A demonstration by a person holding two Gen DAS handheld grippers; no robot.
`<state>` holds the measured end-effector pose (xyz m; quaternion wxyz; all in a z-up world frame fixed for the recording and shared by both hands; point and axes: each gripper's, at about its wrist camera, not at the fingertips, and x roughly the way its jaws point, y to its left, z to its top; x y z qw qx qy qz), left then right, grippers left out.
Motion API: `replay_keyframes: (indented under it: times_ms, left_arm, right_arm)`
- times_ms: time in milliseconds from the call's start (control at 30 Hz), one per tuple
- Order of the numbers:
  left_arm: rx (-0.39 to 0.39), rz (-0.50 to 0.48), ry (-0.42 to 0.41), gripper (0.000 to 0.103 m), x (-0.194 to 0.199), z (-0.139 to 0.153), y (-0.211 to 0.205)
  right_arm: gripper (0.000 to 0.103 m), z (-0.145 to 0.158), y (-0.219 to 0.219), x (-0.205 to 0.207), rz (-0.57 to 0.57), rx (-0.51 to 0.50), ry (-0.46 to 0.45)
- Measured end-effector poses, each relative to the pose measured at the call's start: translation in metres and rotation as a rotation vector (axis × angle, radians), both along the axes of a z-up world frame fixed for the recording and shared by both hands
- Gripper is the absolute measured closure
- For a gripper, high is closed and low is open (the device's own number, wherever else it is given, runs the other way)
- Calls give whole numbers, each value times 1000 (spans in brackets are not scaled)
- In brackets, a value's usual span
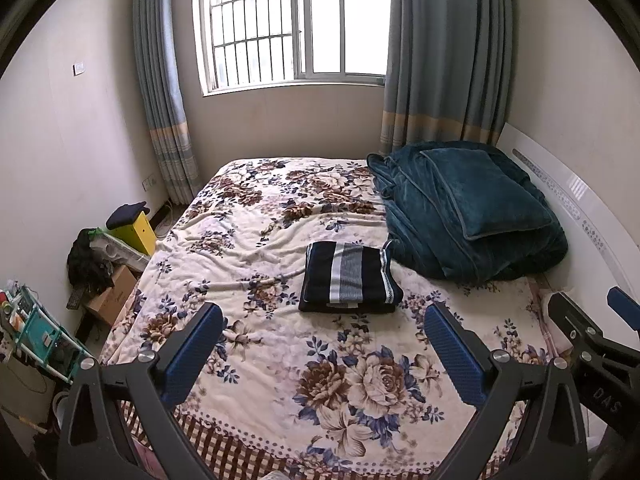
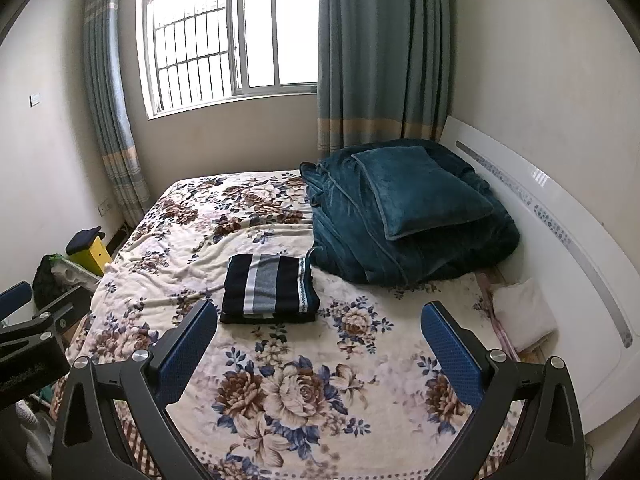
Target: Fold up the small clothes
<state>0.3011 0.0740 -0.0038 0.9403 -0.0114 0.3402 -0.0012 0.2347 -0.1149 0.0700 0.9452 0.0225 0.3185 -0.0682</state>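
Bed (image 1: 248,364) with floral blanket fills both views, headboard (image 2: 560,240) on right side. Teal quilt pile (image 1: 460,216) with pillow on top sits at bed's far right corner. Folded striped garment (image 1: 350,278) lies flat mid-bed, just beside quilt pile, untouched. Left hand-held gripper (image 1: 324,356) hovers above near bed edge, jaws wide apart, empty. Right hand-held gripper (image 2: 320,354) likewise spread, holding nothing, well short of garment.
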Motion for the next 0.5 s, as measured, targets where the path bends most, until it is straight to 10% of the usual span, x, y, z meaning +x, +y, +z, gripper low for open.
replay_keyframes:
  times_ms: [500]
  left_arm:
    - [-2,-3,1,0,3,0,-1]
  right_arm:
    - [0,-2,-3,2,-1,0,1]
